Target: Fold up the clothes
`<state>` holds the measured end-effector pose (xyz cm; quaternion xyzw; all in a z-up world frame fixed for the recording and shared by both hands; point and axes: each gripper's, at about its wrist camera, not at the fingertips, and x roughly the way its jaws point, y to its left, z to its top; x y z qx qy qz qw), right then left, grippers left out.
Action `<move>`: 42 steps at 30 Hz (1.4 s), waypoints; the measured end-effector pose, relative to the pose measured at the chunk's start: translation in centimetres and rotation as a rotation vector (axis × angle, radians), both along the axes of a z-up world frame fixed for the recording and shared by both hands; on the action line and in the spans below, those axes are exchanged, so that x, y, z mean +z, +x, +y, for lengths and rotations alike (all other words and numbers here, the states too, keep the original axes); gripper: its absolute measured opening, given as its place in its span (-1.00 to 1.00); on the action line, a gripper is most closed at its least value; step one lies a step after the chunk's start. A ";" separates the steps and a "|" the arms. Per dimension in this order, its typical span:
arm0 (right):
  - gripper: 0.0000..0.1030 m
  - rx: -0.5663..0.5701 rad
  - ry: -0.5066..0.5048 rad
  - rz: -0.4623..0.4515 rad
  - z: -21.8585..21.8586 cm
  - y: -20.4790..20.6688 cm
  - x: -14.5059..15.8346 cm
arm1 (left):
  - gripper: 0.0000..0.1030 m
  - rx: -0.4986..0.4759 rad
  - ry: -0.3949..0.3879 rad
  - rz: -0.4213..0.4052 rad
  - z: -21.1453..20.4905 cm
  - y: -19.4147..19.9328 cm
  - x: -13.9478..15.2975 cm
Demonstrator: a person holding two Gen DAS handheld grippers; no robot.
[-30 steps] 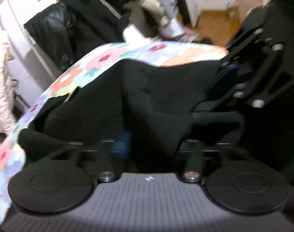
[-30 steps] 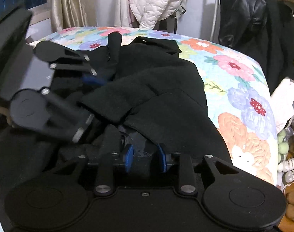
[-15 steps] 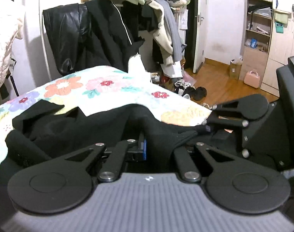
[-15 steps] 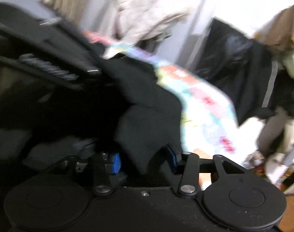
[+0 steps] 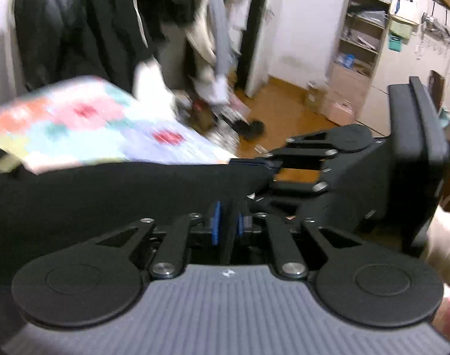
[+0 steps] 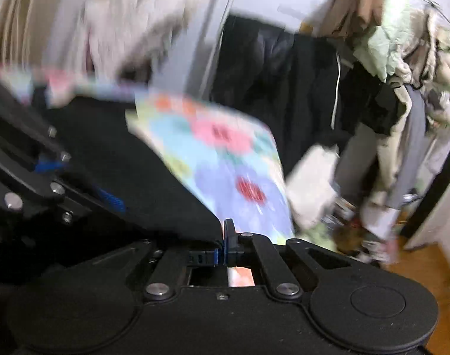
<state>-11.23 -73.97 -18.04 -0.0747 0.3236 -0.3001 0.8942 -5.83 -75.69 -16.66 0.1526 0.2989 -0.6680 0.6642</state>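
Observation:
A black garment [image 5: 106, 192] is held up over the floral bed cover [image 5: 91, 124], its top edge pulled into a straight line. My left gripper [image 5: 227, 222] is shut on a fold of it, with black cloth between the blue pads. In the left wrist view, my right gripper [image 5: 269, 165] pinches the same edge further right. The right wrist view shows my right gripper [image 6: 223, 248] shut on a corner of the black garment [image 6: 121, 162], with my left gripper [image 6: 112, 201] gripping it at the left. The lower part of the garment is hidden.
The floral bed cover [image 6: 225, 159] ends near dark jackets on a rack [image 6: 284, 74]. Shoes and clutter [image 5: 248, 127] lie on the wooden floor beyond the bed. A shelf unit [image 5: 358, 44] stands by the far wall. A pale sleeve [image 5: 443, 236] shows at the right.
Both grippers have risen and moved apart with the garment. Its bunched edge is now stretched straight between them. Both views have swung toward the room and blurred.

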 end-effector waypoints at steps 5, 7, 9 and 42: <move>-0.14 -0.027 0.096 0.084 -1.7 -2.5 -1.7 | -0.64 0.058 0.156 0.172 -3.0 1.5 -4.5; -0.03 -0.067 0.155 0.025 -2.1 -4.4 -1.2 | -0.44 0.060 0.136 0.226 -2.6 2.0 -3.9; -0.03 -0.106 0.239 -0.041 -2.1 -6.0 -0.9 | -0.03 0.063 0.111 0.287 -1.5 2.4 -2.8; -0.63 -0.242 0.438 -0.248 1.9 -9.9 -1.3 | -0.37 -0.019 0.156 -0.231 5.1 -3.4 -0.6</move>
